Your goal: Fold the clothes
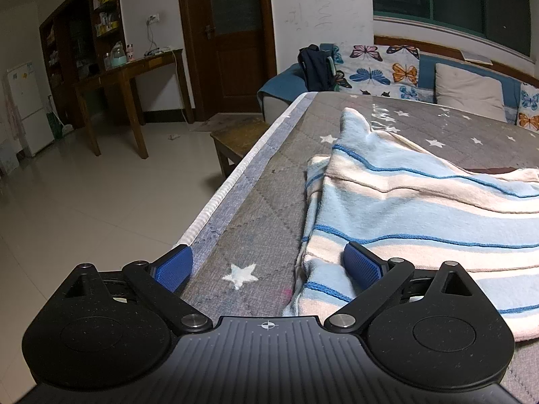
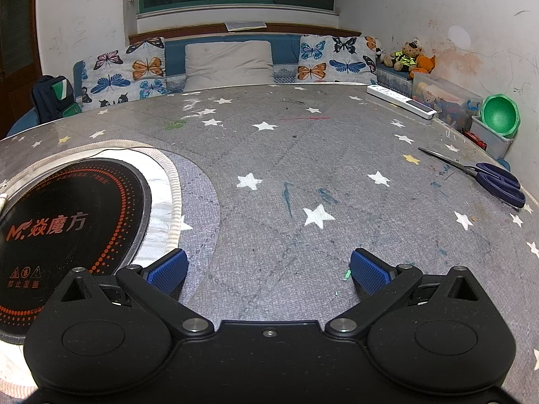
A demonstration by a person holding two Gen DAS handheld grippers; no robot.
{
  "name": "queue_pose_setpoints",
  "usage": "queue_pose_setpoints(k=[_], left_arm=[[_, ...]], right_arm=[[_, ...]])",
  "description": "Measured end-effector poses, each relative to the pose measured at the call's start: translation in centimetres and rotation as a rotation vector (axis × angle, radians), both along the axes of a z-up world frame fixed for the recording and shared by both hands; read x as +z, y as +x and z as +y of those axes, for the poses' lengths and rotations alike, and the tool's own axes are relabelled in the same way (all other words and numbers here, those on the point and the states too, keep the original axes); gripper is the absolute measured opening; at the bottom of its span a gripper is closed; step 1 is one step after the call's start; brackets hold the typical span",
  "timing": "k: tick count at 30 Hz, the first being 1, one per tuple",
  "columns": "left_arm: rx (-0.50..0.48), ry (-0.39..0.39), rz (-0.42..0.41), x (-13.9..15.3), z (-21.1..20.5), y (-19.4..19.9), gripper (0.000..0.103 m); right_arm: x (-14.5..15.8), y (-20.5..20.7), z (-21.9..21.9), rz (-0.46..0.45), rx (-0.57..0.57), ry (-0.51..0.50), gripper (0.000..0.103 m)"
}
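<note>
A striped garment in light blue, cream and dark blue lines lies folded on the grey star-patterned table, at the right of the left wrist view. My left gripper is open and empty, low over the table near its left edge. Its right fingertip rests at the garment's near left edge. My right gripper is open and empty above bare tablecloth. The garment does not show in the right wrist view.
A black induction hob is set in the table at the left of the right gripper. Scissors and a white power strip lie at the far right. A sofa with butterfly cushions runs behind. A wooden stool stands by the table.
</note>
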State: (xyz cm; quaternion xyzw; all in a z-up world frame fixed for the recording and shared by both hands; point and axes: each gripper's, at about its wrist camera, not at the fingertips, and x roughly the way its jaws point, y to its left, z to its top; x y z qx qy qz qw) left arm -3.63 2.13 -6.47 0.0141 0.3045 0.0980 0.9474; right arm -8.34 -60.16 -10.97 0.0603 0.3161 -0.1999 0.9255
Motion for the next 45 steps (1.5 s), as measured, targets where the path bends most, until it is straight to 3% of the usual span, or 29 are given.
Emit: queue_pose_setpoints(k=[45], left_arm=[[0.0,-0.005,0.003,0.0,1.9,-0.6,0.1]], right_arm=[[0.0,0.0,0.0,0.0,0.0,0.0,0.103]])
